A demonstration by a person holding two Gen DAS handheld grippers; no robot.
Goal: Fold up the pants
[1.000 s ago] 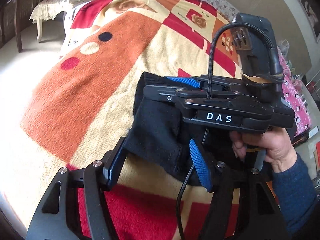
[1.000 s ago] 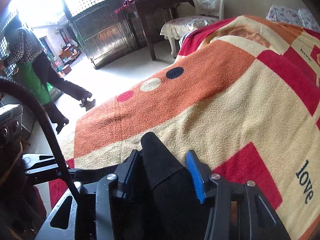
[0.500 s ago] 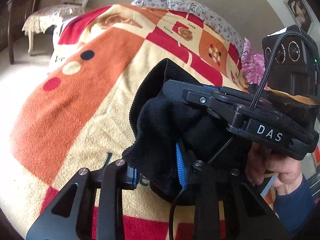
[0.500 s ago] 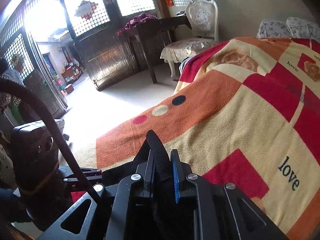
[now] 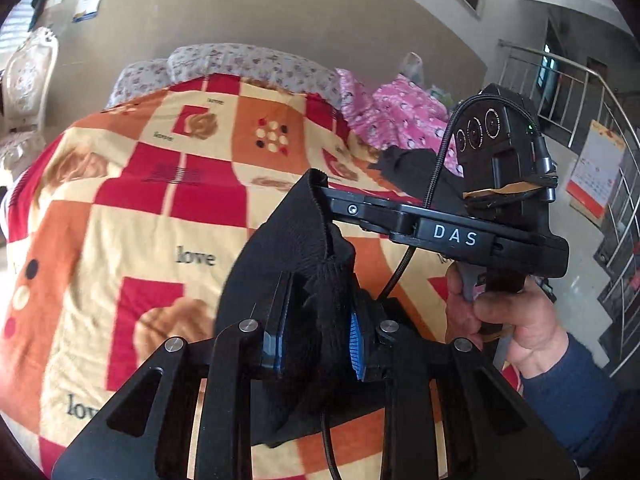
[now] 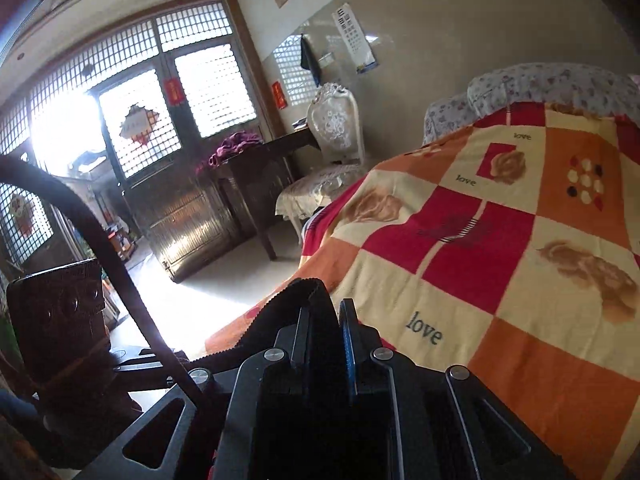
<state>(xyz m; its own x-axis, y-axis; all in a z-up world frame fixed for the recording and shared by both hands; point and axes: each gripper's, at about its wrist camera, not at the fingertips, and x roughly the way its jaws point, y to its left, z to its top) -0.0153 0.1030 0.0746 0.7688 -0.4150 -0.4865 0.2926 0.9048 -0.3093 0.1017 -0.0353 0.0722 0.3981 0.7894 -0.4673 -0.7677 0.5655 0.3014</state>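
Since lifted: pants (image 5: 280, 264) above blanket (image 5: 160, 208).

A home bedroom. A bed (image 6: 500, 264) covered by a red, orange and cream checked blanket printed with roses and "love" fills the room. Floral pillows (image 6: 552, 80) lie at its head. Beside the bed stand a white carved chair (image 6: 332, 128) and a dark wooden counter (image 6: 256, 160), near latticed doors (image 6: 168, 120).

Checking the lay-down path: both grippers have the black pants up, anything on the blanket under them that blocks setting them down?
Nothing visible does. The black pants hang pinched in the left gripper and right gripper over bare checkered blanket. A pink garment and dark cloth lie farther back, off the path.
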